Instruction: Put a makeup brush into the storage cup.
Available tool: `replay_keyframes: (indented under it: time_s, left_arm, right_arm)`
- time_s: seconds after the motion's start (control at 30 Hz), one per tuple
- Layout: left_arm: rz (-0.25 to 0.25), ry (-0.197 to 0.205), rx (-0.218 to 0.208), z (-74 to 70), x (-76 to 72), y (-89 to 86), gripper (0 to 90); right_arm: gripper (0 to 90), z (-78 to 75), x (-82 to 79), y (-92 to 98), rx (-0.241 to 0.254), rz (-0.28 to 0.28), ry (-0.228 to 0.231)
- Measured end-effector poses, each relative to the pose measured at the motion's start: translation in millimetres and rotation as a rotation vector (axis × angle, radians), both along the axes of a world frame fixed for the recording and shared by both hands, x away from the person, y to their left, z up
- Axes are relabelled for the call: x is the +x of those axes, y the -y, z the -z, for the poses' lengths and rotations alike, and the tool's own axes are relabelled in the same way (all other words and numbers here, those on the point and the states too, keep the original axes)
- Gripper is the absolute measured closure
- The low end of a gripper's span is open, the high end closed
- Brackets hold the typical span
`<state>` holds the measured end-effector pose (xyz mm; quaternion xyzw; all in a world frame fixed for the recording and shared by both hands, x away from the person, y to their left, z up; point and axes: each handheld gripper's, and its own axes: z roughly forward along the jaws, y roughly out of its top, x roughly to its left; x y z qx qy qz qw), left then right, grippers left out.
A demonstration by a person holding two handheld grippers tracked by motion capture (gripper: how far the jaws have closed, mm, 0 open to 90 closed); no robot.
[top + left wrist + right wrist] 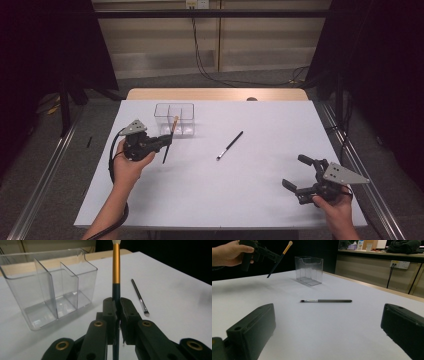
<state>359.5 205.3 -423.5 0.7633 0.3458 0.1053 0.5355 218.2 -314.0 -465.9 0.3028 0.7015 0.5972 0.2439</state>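
Observation:
My left gripper hovers above the table's left side, shut on the dark handle of a makeup brush with a gold ferrule; the jaws pinch it low on the handle. The brush stands tilted, its pale tip up beside a clear two-compartment organizer, which looks empty. A thin black brush lies flat mid-table. My right gripper rests near the front right corner, open with nothing between its jaws, facing the black brush and the organizer.
A white sheet covers the table, with a wooden strip showing at the far edge. Metal rails run along both sides on the floor. Cables hang from the back wall.

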Motion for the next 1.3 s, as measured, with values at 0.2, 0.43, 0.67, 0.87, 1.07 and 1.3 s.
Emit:
replay_keyframes:
  time_s: [0.2,0.43,0.67,0.87,1.07,1.3]
  left_arm:
    - [-0.031,0.035,-0.057,-1.0,-1.1,0.7,83.4]
    - [-0.085,0.100,-0.114,-3.6,-3.2,1.3,83.4]
    - [-0.107,0.146,-0.156,-4.9,-3.4,5.1,83.4]
    - [-0.104,0.161,-0.168,-8.1,-1.8,10.5,83.4]
    - [-0.099,0.173,-0.164,-9.1,1.4,14.4,83.4]
    - [-0.109,0.179,-0.181,-11.4,5.7,16.6,83.4]
  right_arm:
    - [0.0,-0.1,0.0,0.3,-0.001,-0.002,0.002]
    - [0.0,-0.2,-0.2,0.2,-0.002,-0.004,0.001]
    - [0.0,-0.4,-0.5,0.8,-0.002,-0.002,0.001]
    - [0.0,-0.4,-0.5,0.9,-0.003,-0.002,0.002]
    - [0.0,-0.4,-0.4,0.4,-0.005,-0.002,0.001]
    - [0.0,0.0,-0.1,0.6,-0.004,-0.005,-0.001]
